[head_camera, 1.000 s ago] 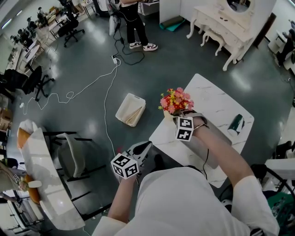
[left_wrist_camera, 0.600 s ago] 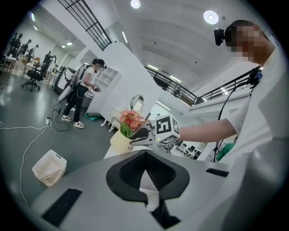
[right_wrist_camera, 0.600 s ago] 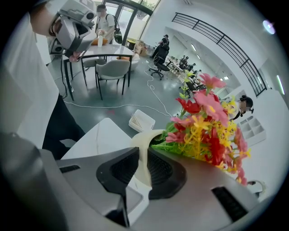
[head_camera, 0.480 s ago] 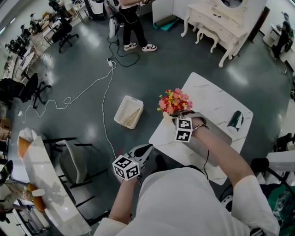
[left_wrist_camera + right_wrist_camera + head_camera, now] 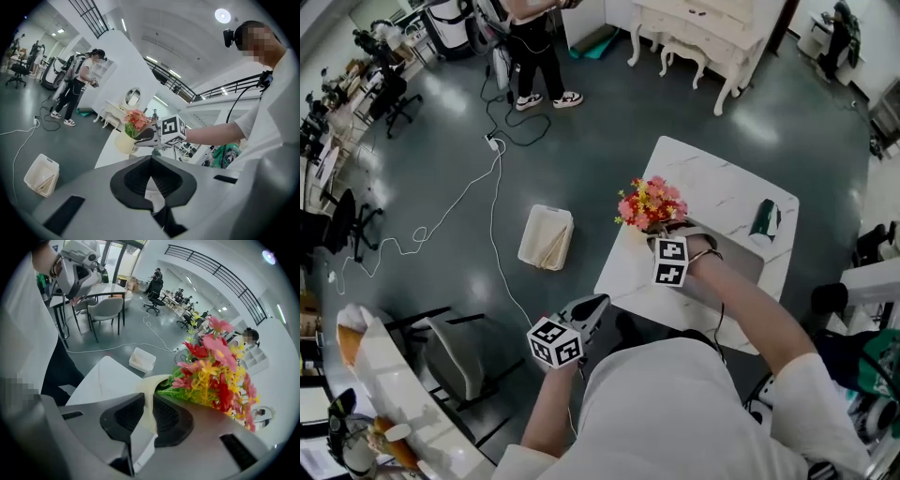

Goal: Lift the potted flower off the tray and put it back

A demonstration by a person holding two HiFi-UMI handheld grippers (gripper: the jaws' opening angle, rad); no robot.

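The potted flower (image 5: pixel 649 204) has red, pink and yellow blooms in a cream pot (image 5: pixel 146 394). My right gripper (image 5: pixel 662 232) is shut on the pot's rim, one pad inside and one outside (image 5: pixel 149 401). It holds the pot over the left part of the white marble table (image 5: pixel 712 187), just left of the grey tray (image 5: pixel 752 265), which my arm partly hides. Whether the pot's base touches the table is hidden. From the left gripper view, pot (image 5: pixel 124 142) and right gripper (image 5: pixel 142 139) are seen side-on. My left gripper (image 5: pixel 596 303) hangs off the table's near-left corner, shut and empty (image 5: pixel 151 162).
A dark green object (image 5: pixel 764 220) lies at the table's far right. On the floor to the left are a white basket (image 5: pixel 547 237) and a long white cable (image 5: pixel 459 202). A chair (image 5: pixel 455 347) and a marble counter (image 5: pixel 389 403) stand near left. A person (image 5: pixel 530 47) stands far off.
The head view has swung, so floor and furniture slid across the picture. My right gripper keeps its grip on the pot and has shifted only slightly. The left gripper stays where it was.
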